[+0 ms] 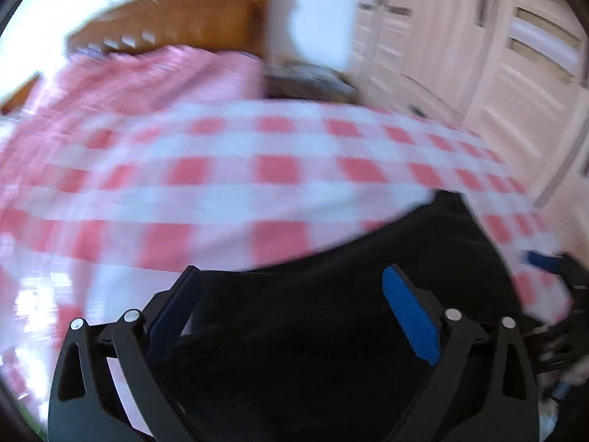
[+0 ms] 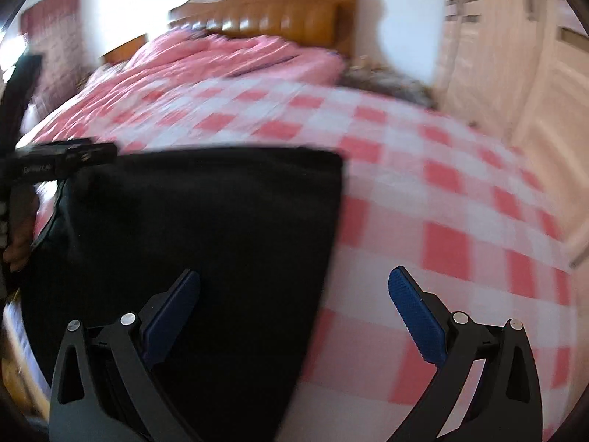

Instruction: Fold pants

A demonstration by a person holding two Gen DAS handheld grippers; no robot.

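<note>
Black pants [image 2: 191, 243], lying flat on the checked bed [image 2: 441, 199]; left gripper [image 1: 291, 305] and right gripper [image 2: 294, 305] both spread, empty; advice: pinch matching corners, fold evenly.

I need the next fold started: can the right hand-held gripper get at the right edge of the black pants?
Probably yes: the right hand-held gripper is open, straddling the pants edge, nothing between.

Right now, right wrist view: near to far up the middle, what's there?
Open right gripper → black folded pants → red-and-white checked bedsheet → crumpled pink quilt → brown padded headboard.
</note>
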